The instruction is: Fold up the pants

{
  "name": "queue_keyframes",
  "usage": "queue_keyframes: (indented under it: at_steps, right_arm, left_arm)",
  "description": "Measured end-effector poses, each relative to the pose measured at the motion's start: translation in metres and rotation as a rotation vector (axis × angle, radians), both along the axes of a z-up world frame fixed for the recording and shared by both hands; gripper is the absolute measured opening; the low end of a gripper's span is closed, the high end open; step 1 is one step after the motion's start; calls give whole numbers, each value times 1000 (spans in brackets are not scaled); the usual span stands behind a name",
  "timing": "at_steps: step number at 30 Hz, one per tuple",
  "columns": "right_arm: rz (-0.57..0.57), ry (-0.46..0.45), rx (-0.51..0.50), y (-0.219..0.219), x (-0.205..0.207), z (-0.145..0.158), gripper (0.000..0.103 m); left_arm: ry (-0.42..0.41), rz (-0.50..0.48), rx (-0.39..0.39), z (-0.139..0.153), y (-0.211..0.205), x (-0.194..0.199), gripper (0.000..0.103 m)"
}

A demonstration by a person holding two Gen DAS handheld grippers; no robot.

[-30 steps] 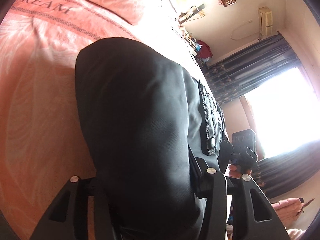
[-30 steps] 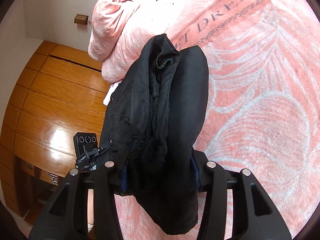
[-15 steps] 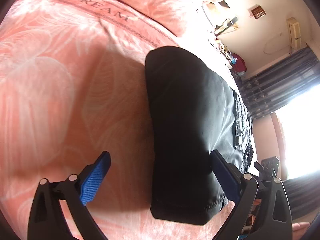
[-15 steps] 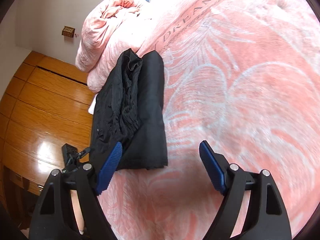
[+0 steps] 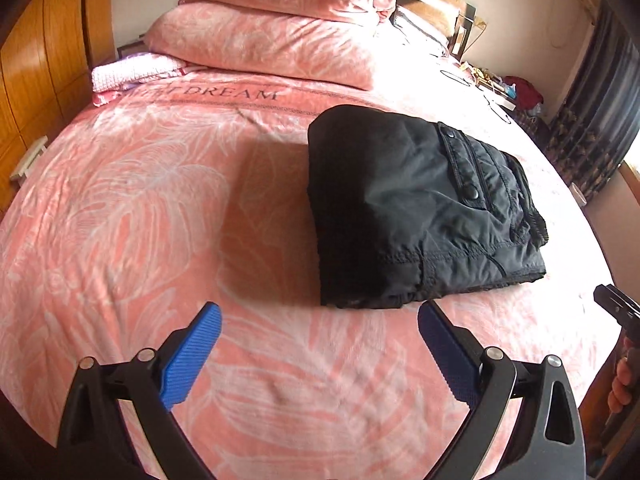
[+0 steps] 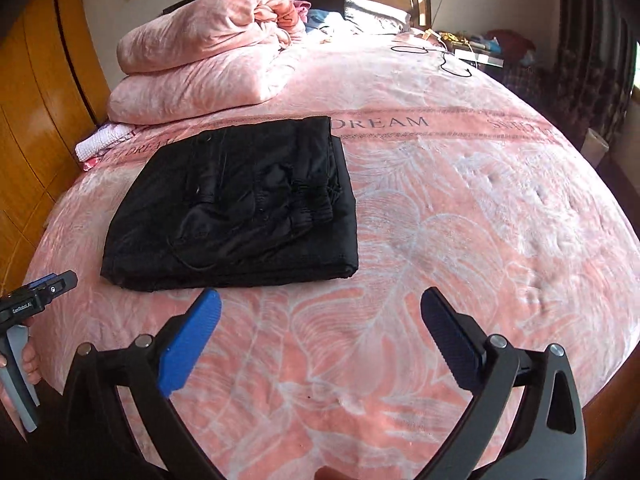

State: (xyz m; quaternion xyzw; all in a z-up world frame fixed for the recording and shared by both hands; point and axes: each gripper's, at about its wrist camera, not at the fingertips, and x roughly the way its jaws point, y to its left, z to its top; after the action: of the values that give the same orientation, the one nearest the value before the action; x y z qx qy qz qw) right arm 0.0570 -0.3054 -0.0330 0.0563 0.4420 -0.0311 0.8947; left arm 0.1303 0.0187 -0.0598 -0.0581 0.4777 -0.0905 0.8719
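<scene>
The black pants point(image 5: 420, 208) lie folded in a neat flat pile on the pink bed point(image 5: 140, 200), below the stacked pink blankets point(image 5: 272, 32). The folding looks done, so the next move may only be a check or a little tidy. The left gripper point(image 5: 320, 354) is spread wide and empty, just below the pants. The right gripper point(image 6: 320, 336) is opening, empty too, just below the pants

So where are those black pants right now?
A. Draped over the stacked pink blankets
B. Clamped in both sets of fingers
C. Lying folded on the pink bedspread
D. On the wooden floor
C: the black pants lie as a flat folded bundle on the pink bedspread, held by neither tool.
</scene>
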Motion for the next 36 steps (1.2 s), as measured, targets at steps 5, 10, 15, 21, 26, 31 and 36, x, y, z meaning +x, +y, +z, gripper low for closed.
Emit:
queue_keyframes:
  at_steps: [5, 10, 15, 21, 26, 31, 36]
  right_arm:
    - [-1, -11, -49, 26, -12, 14, 100]
    - [7, -15, -21, 30, -25, 23, 100]
    - [-5, -18, -5, 29, -32, 30, 100]
    - [2, -16, 13, 30, -35, 32, 100]
    - [0, -7, 2, 31, -35, 29, 100]
    - [-10, 14, -1, 28, -33, 21, 100]
    - [-5, 18, 2, 29, -33, 19, 100]
  left_arm:
    - [-41, 35, 73, 13, -11, -15, 99]
    - [-59, 43, 111, 24, -14, -26, 99]
    - [-75, 44, 122, 32, -15, -30, 99]
    - [-79, 29, 130, 34, -20, -32, 99]
    - [-78, 20, 122, 33, -26, -33, 99]
    - [-72, 12, 133, 30, -30, -32, 99]
    - [-71, 1, 140, 29, -33, -31, 99]
